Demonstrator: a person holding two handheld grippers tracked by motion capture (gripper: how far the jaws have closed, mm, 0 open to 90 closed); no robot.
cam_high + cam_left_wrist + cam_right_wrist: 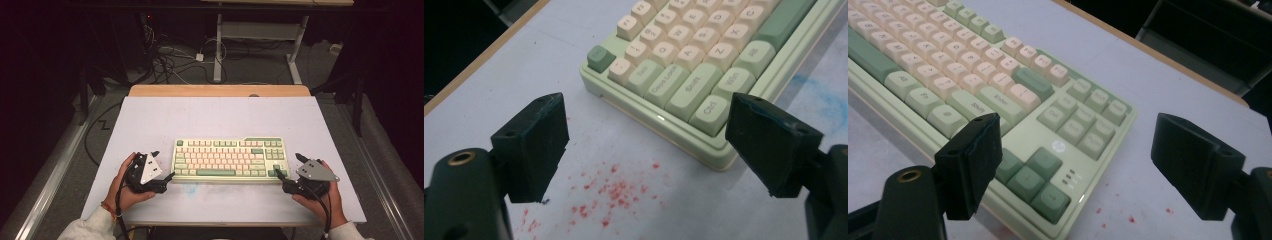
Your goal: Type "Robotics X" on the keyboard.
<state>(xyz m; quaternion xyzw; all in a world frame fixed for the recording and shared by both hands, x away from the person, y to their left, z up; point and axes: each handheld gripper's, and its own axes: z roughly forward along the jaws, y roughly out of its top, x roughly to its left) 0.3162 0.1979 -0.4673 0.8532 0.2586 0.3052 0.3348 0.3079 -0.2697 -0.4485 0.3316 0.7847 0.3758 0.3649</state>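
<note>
Both forearms come in at the bottom of the high view, one gripper per hand. My left gripper (159, 169) sits just off the keyboard's (230, 160) left end, my right gripper (289, 172) at its right end, near the arrow-key corner.

Jaw state: both spread wide, nothing between them. In the left gripper view the jaws frame the keyboard's near-left corner, Ctrl key (711, 111) sitting between them further out. In the right gripper view one jaw overlaps the arrow keys (1034, 179), the other hangs over bare table (1158, 75).

Keyboard position: flat on the white table, roughly centre, long edge parallel to my side. Looks square, not lifted or skewed.

Progress, as I judge it: approach done, grasp not. I'm staged at both ends, probably for a two-handed pick or shift. Left to do: close on each end, then move it.

Can't tell from the high view whether the right lower jaw is touching the case or just above it; the picture is too small there.

Side note: red specks (610, 192) on the table by the left corner, faint blue smudge (824, 97) in front of the keyboard. Irrelevant to the grasp.
</note>
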